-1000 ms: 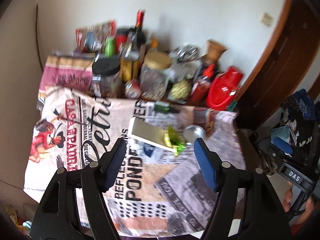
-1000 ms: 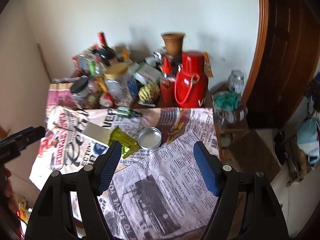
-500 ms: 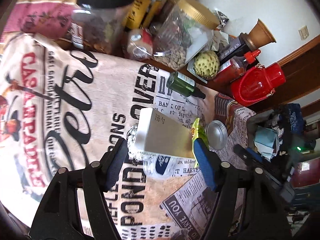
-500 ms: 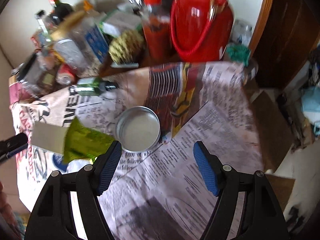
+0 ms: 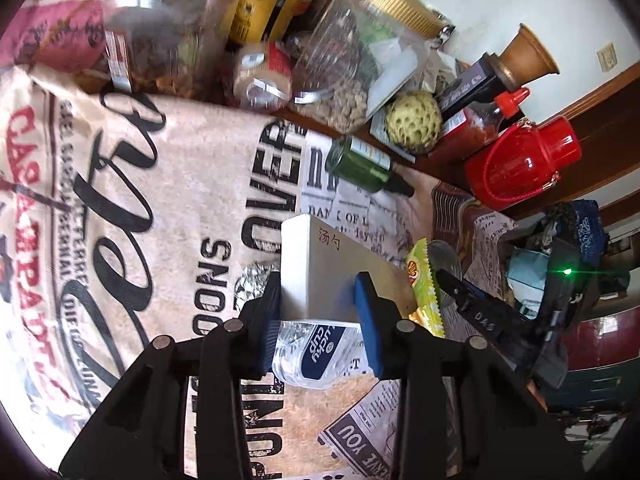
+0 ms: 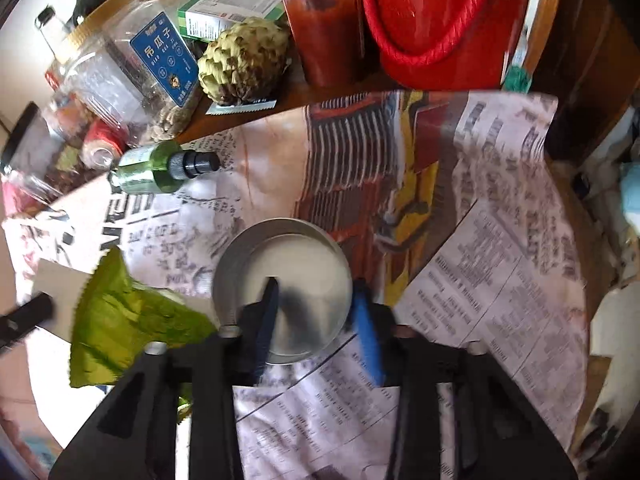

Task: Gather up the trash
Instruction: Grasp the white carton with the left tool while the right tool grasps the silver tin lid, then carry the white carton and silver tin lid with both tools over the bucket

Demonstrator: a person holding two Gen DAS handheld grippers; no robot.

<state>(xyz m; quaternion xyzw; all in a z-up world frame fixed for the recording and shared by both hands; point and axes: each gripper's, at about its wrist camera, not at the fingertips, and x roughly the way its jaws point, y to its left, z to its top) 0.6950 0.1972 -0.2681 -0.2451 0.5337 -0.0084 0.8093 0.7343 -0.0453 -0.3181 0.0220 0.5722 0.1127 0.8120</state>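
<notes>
In the left wrist view a long pale box lies on the newspaper-print cloth. My left gripper is closing on its near end, with both blue pads against its sides. A crushed clear bottle lies under the box, a foil ball to its left and a green wrapper to its right. In the right wrist view my right gripper is closing over a round metal tin. One finger is inside the tin and the other just outside its right rim. The green wrapper lies left of the tin.
A small green bottle lies on its side behind the box. Jars, sauce bottles, a custard apple and a red jug crowd the back of the table. The table's right edge drops to a cluttered floor.
Both grippers have dropped close to the table. The left jaws have narrowed onto the box. The right jaws have narrowed from wide open to straddling the tin's rim.
</notes>
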